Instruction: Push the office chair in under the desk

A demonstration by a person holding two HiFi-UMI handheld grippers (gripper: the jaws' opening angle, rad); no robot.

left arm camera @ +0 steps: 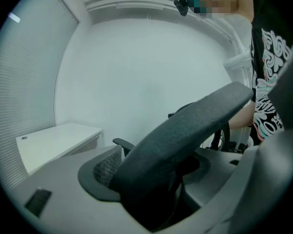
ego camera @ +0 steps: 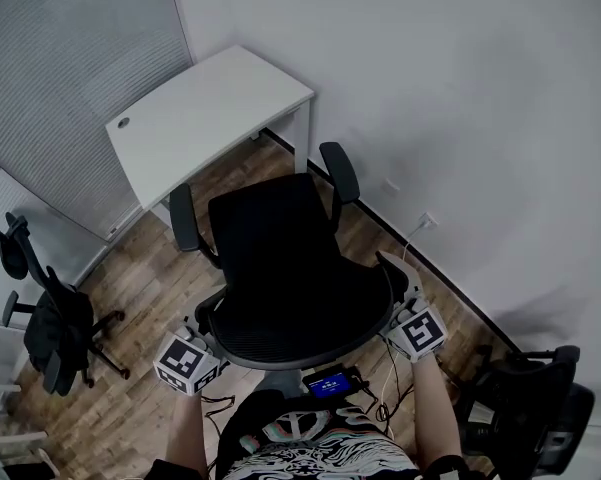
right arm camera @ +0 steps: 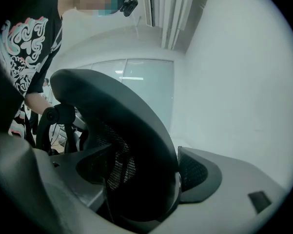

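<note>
Left gripper (ego camera: 208, 336): jaws clamped on the left rim of the office chair (ego camera: 280, 268) backrest, and the rim fills the gap between the pads. Right gripper (ego camera: 398, 308): clamped likewise on the right rim. The chair stands on the wooden floor (ego camera: 140, 398) directly ahead of the person. Its armrests point at the white desk (ego camera: 205, 118) and lie near its front edge; the seat is not yet under the top. The desk sits in the corner against the wall (ego camera: 460, 88). A second black chair (ego camera: 50, 318) stands well apart to the left.

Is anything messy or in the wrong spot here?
Only the chair: it stands out on the floor, away from the desk, not tucked under. Left tongs and right tongs hold its back. Nothing looks spilled or broken.
</note>
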